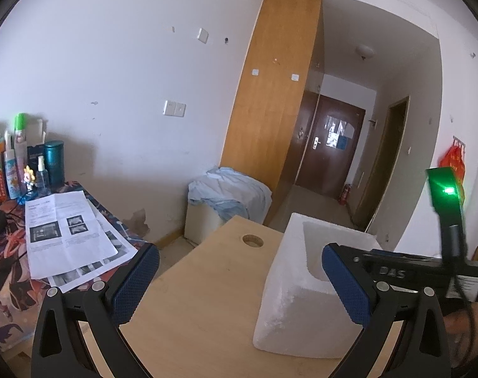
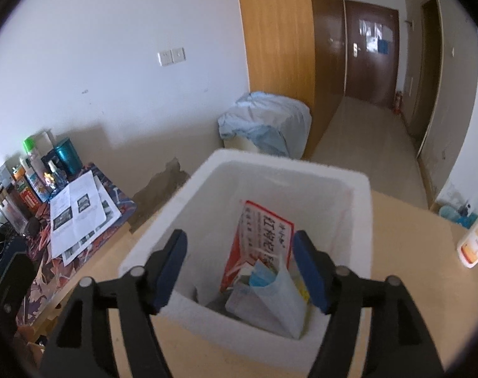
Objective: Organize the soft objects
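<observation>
1. Seen from the left wrist, the left gripper (image 1: 240,283) hovers with fingers spread and holding nothing, beside the white foam box (image 1: 305,296) standing on the desk (image 1: 207,283).
2. From the right wrist, the right gripper (image 2: 240,271) hangs over that box (image 2: 207,189), fingers spread, nothing pinched. Inside the box lie a red packet (image 2: 264,233) and a blue face mask (image 2: 261,278). A white bottle (image 2: 476,236) stands right of the box.

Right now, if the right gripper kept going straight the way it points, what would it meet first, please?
Probably the soft packets in the white foam box: the open right gripper points at the pale blue-and-white plastic pouch, though depth is unclear.
</observation>
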Demonstrator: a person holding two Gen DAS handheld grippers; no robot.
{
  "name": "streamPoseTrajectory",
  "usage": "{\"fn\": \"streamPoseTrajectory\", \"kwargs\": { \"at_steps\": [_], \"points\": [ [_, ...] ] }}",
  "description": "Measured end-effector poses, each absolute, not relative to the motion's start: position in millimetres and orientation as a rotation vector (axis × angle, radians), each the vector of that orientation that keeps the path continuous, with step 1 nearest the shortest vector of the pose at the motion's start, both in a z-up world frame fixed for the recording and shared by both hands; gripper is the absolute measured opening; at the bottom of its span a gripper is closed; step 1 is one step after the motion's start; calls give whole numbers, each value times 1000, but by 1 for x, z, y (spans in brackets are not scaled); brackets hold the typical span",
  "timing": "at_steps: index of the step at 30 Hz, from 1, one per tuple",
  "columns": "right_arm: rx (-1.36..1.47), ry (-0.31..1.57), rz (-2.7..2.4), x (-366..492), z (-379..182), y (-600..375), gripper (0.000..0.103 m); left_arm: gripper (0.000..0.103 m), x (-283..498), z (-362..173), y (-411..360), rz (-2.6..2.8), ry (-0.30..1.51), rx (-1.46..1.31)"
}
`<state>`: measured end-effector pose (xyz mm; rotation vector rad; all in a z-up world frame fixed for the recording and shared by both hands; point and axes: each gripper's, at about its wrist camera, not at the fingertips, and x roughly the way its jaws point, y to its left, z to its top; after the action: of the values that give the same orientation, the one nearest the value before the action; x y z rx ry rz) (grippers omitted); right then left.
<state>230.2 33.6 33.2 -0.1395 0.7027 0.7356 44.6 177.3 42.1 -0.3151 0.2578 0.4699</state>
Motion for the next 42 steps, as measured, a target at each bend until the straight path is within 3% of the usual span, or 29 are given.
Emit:
{"fn": "streamPoseTrajectory", "kwargs": {
  "at_steps": [9, 31, 42],
  "points": [
    [-117, 637, 721, 214, 49, 14, 84, 103, 41, 48, 166, 464, 250, -294],
    [74, 564, 576, 161, 46, -103, 84, 103, 49, 61, 80, 246, 283, -202],
    [60, 518, 351, 119, 27, -177, 85, 103, 61, 39, 19, 90, 342, -146]
  ]
}}
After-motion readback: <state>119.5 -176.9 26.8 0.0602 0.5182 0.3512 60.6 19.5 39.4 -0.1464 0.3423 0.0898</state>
